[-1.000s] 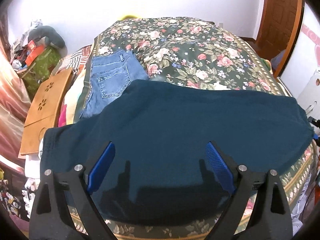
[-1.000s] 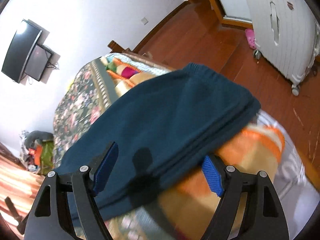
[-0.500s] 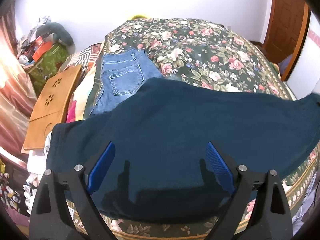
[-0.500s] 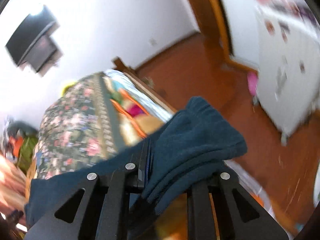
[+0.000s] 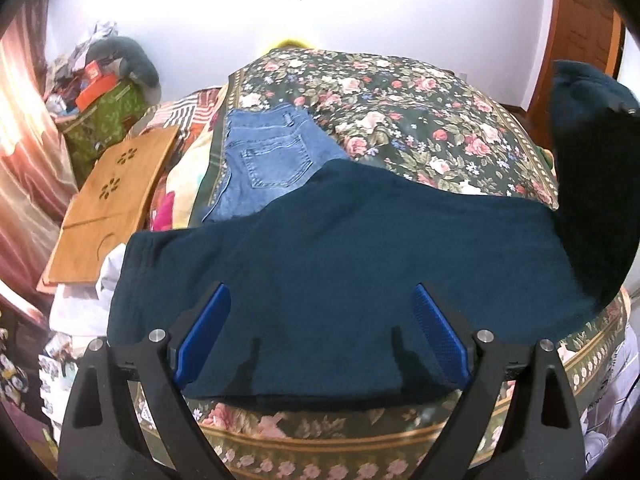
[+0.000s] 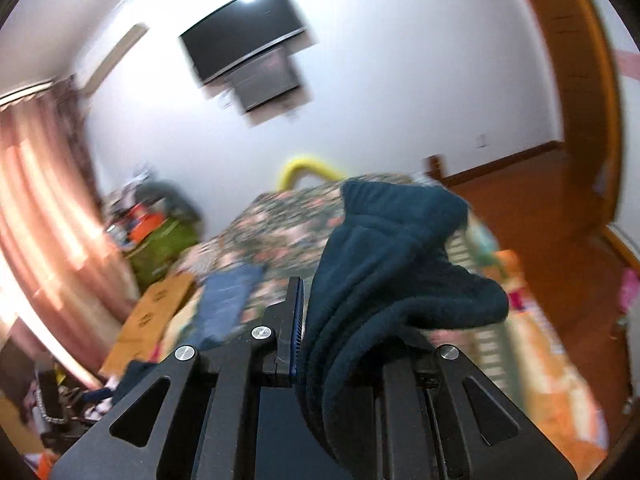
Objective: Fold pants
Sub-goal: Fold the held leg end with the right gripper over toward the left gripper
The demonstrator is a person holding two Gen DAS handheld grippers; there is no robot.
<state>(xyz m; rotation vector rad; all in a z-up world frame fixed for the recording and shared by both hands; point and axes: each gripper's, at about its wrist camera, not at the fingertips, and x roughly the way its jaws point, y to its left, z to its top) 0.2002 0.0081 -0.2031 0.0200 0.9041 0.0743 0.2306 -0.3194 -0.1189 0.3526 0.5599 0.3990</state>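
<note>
Pants [image 5: 360,248] of dark teal fleece lie across the near end of the bed [image 5: 400,92], their long axis running side to side, the waistband end at the left by a pile of white laundry [image 5: 80,300] and the leg end at the right lifted off the cover. Nearest in the left wrist view, the left gripper [image 5: 320,332] hangs over the middle of the cloth with its blue pads [image 5: 440,332] spread wide and nothing caught between them. At the right edge of that view the raised leg end stands up in a dark fold. In the right wrist view the right gripper [image 6: 340,320] is clamped tight on that bunched leg end [image 6: 400,264], the ribbed cuff pointing up and away from the camera, the fabric spilling over the right finger. Beyond the pants a folded pair of blue jeans [image 5: 272,160] lies on the floral cover, a wooden board [image 5: 108,200] to its left, and a television [image 6: 244,44] hangs on the far wall
</note>
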